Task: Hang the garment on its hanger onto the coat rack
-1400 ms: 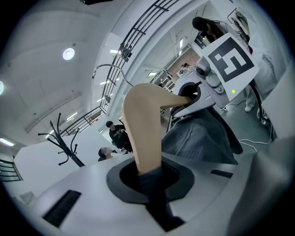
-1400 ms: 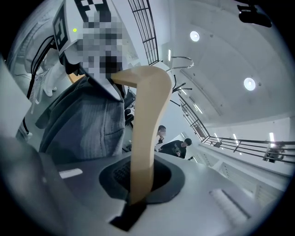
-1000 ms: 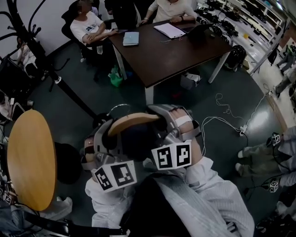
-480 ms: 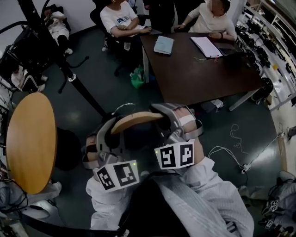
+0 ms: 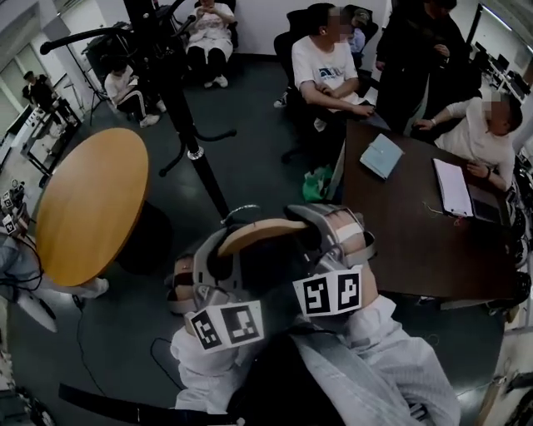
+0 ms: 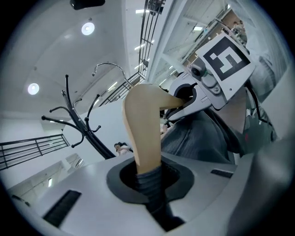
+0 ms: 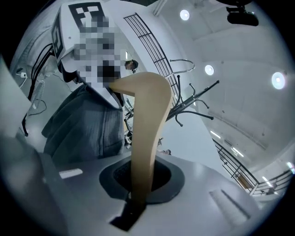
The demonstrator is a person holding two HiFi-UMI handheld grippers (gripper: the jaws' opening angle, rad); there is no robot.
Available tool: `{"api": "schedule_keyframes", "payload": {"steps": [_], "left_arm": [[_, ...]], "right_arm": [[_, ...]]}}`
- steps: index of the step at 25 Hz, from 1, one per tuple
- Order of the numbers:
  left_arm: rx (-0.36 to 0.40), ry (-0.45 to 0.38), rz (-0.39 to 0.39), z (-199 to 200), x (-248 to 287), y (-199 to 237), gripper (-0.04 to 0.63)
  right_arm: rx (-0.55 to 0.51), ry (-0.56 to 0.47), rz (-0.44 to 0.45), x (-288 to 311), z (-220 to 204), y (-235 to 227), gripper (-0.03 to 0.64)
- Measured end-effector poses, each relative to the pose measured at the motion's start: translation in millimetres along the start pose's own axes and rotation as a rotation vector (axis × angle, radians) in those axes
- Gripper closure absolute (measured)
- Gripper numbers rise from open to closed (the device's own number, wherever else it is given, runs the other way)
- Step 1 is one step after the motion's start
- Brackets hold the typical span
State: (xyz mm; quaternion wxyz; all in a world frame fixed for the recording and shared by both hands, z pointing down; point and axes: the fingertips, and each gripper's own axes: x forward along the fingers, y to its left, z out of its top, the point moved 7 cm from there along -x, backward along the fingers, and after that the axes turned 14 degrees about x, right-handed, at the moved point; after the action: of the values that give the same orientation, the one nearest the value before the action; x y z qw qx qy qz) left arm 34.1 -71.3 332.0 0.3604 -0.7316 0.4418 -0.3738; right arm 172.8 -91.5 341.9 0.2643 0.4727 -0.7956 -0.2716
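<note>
Room as I see it in the head view: a dark grey-green floor (image 5: 250, 116), glossy in patches, with a white wall (image 5: 266, 21) along the far side. At left stands a round wooden table (image 5: 92, 200). At right, a dark rectangular table (image 5: 416, 241) bears a teal notebook (image 5: 382, 156) and white papers (image 5: 454, 187). People (image 5: 329, 71) sit around it, and a green bag (image 5: 315, 183) lies on the floor beside it. In the gripper views I make out a white ceiling (image 7: 239, 50) with round recessed lights (image 6: 88, 28) and a barred railing (image 6: 27, 150).
</note>
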Motion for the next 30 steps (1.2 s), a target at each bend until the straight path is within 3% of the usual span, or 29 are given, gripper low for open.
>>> {"api": "schedule_keyframes", "payload": {"steps": [4,8,18,30], "left_arm": [[-0.032,0.091,0.037,-15.8,26.6,23.9,0.572],[-0.040,0.126,0.061,-35.1,58.3,48.5,0.572],[0.020,0.081,0.105,-77.7,123.8,123.6,0.572],[0.037,0.094,0.179,-74.1,154.5,187.4,0.572]], "right_arm": [[-0.016,-0.076,0.055,49.8,7.5,-14.7,0.607],[-0.033,-0.118,0.081,100.2,13.8,-27.4,0.607],[-0.058,-0.176,0.003,200.3,46.3,-59.7,0.607],[-0.088,-0.274,-0.011,248.2,80.3,-109.4,0.607]]}}
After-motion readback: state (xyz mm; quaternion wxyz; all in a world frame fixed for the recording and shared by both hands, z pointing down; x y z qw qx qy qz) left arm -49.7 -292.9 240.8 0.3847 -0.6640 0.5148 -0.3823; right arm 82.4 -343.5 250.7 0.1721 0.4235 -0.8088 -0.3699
